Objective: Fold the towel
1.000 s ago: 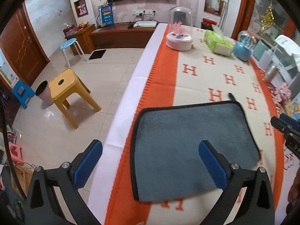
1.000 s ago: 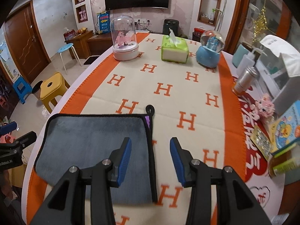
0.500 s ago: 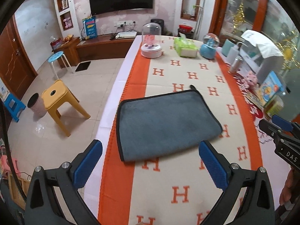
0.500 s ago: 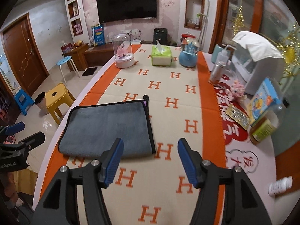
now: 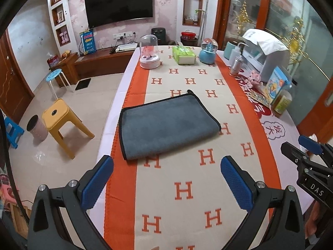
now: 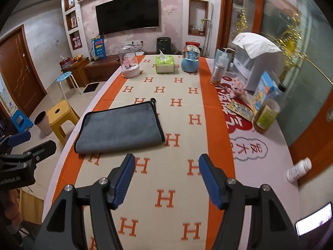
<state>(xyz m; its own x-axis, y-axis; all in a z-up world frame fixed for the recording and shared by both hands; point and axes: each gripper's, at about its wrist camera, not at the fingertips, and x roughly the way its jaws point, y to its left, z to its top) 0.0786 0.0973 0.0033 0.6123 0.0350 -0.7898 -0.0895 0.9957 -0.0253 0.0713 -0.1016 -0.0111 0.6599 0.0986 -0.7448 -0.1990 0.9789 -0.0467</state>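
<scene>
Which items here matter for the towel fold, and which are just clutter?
Job:
grey towel, lying folded on the table runner
left gripper, open
right gripper, open

Clutter:
tissue box
snow globe
glass dome
metal bottle
white pill bottle

– What is the towel made of?
– Soft grey cloth, matt and fuzzy, with a black stitched edge. The blanket on the bench is smoother woven cloth, also matt.
– And each tool?
– Left tool and right tool: matt black arms with shiny metal screws, the pads blue and finely textured, rubber-like.
– The floor?
– Glossy pale tile. The yellow stool looks like smooth plastic.
</scene>
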